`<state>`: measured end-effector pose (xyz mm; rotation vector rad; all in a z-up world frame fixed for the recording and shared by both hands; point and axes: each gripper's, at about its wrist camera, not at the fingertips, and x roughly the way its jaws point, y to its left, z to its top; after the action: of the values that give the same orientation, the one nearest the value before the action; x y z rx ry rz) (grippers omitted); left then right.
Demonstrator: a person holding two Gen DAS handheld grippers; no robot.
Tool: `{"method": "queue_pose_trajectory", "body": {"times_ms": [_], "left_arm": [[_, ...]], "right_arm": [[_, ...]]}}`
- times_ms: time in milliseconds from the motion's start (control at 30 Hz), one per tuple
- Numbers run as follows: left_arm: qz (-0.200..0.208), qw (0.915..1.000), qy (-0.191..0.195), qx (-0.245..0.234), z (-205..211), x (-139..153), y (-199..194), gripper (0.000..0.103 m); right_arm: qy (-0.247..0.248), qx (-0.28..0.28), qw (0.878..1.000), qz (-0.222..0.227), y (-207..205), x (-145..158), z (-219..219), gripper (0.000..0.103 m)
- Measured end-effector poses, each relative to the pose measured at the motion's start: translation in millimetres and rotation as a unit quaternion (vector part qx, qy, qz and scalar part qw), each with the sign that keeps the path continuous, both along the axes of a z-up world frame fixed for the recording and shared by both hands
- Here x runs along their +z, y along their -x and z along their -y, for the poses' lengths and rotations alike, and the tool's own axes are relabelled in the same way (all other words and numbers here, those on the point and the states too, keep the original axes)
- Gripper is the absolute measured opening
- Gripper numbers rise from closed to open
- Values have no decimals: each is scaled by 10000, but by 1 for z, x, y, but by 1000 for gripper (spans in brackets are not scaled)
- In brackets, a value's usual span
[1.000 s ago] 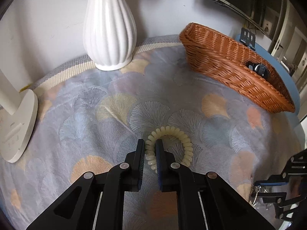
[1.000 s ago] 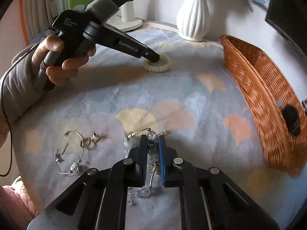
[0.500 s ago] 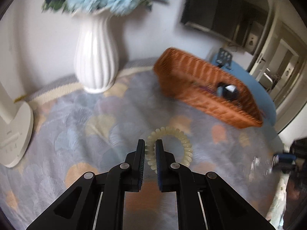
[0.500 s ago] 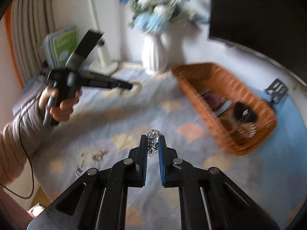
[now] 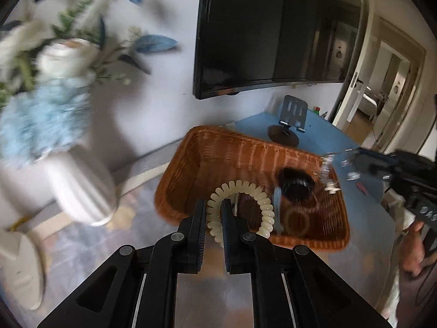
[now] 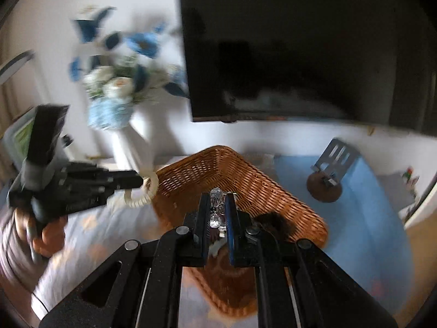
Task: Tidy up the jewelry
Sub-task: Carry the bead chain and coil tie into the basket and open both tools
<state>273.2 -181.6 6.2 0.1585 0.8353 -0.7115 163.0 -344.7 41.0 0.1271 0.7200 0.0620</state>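
My left gripper [image 5: 213, 213] is shut on a cream spiral coil bracelet [image 5: 256, 196], which hangs in the air over the near left edge of the brown wicker basket [image 5: 207, 147]. My right gripper [image 6: 218, 205] is shut on a clear crystal bead chain [image 6: 215, 192], held above the same basket [image 6: 245, 175]. In the left wrist view the right gripper [image 5: 355, 164] comes in from the right with the bead chain [image 5: 327, 172] dangling over the basket's far right corner. In the right wrist view the left gripper [image 6: 142, 181] holds the coil bracelet [image 6: 142, 194] at the basket's left rim.
The basket holds a black hair clip [image 5: 295, 183] and a brown ring-shaped band [image 5: 297, 220]. A white vase [image 5: 79, 186] with blue flowers stands at the left, a dark screen [image 5: 273, 32] hangs on the wall, and a metal stand [image 5: 292, 114] sits on the blue table behind.
Both grippers lifted their pieces off the patterned cloth and carried them up and over toward the basket. The bracelet and bead chain now hang in the air.
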Motion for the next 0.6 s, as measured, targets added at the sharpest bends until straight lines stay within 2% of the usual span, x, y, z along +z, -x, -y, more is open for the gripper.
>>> {"method": "queue_pose_trajectory", "body": {"times_ms": [233,433,500,567,600], "left_arm": [[-35,9994,-335,111,33,-38,-36,11],[-14,9987,-481,146,45,-54,-46,11],[-7,9983,-568,149,46,-55,-46,18],[-25,9981,-592,147,44,-52,-42,38],[-8,9981,-585,174,40,-51,-40,40]], "right_arm": [[-194,-151,9979,-607,-77,-41,-2,11],[-258,-72,9969,-743,-91,-53,-8,11],[-362,-25,9965,-747,-84,-52,-5,12],[-371,46,9964,-760,-75,-50,-6,16],[-359,93,9964,-760,-65,-47,-8,17]]}}
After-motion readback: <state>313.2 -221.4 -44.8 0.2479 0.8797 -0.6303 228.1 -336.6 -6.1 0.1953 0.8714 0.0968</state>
